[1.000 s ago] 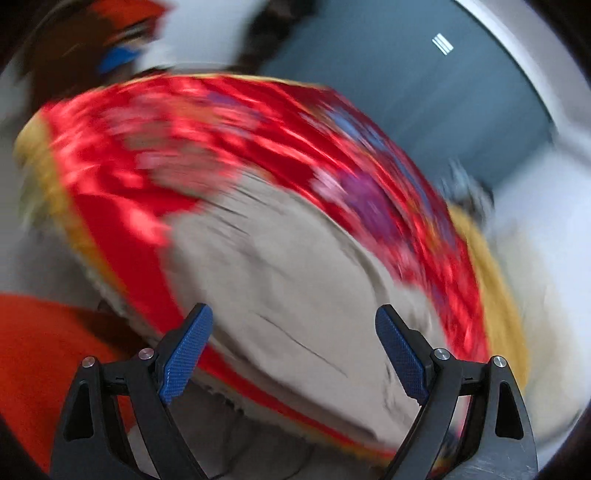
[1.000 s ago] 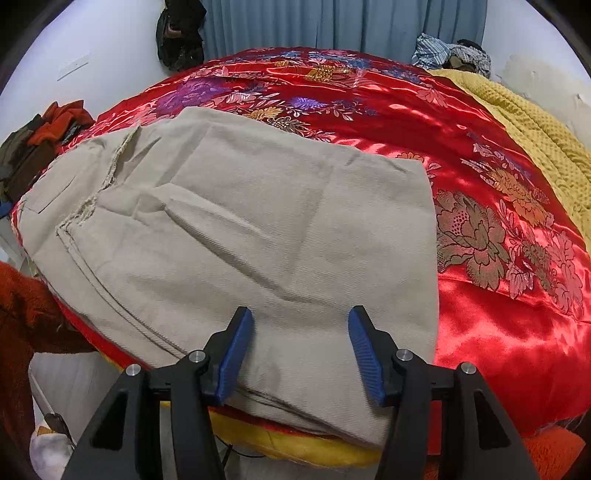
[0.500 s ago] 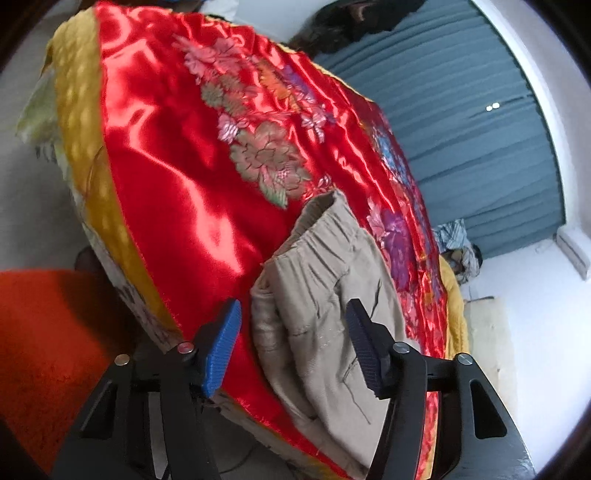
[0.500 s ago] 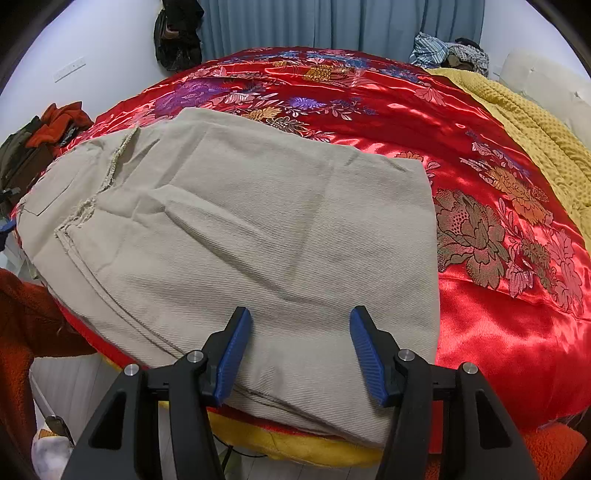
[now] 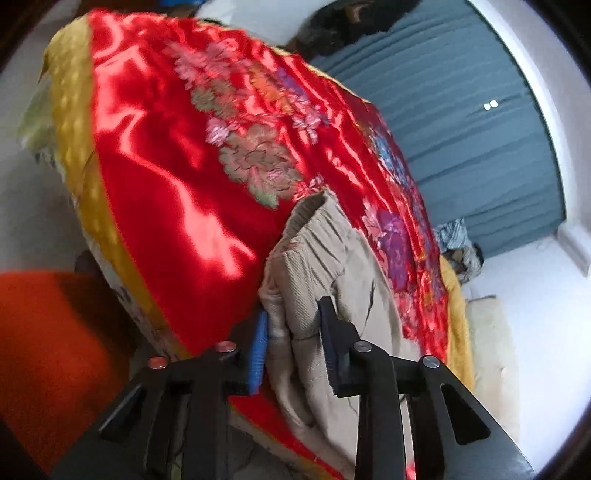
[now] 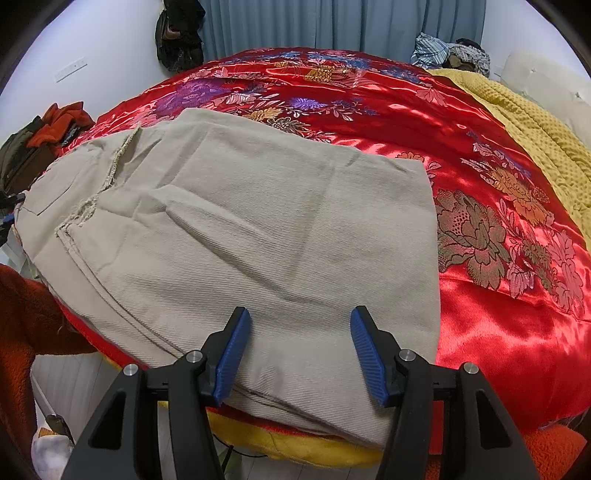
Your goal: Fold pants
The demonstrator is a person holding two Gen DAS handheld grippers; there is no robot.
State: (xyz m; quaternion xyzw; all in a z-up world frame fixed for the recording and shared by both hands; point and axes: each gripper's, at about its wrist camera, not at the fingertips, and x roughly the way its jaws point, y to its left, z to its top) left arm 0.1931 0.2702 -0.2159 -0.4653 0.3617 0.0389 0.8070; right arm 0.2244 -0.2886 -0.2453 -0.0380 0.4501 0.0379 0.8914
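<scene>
One pair of beige corduroy pants, lying flat on one red floral satin bedspread, waistband end at the near corner of the bed. One left gripper, jaws closing, bunched waistband corner between its two blue pads, fabric touching both. One right gripper, jaws spread above the pants' near edge, pinching nothing. One yellow knitted blanket beside the bedspread. One blue-grey curtain behind.

Red quilt, yellow blanket (perhaps knitted), curtain.
</scene>
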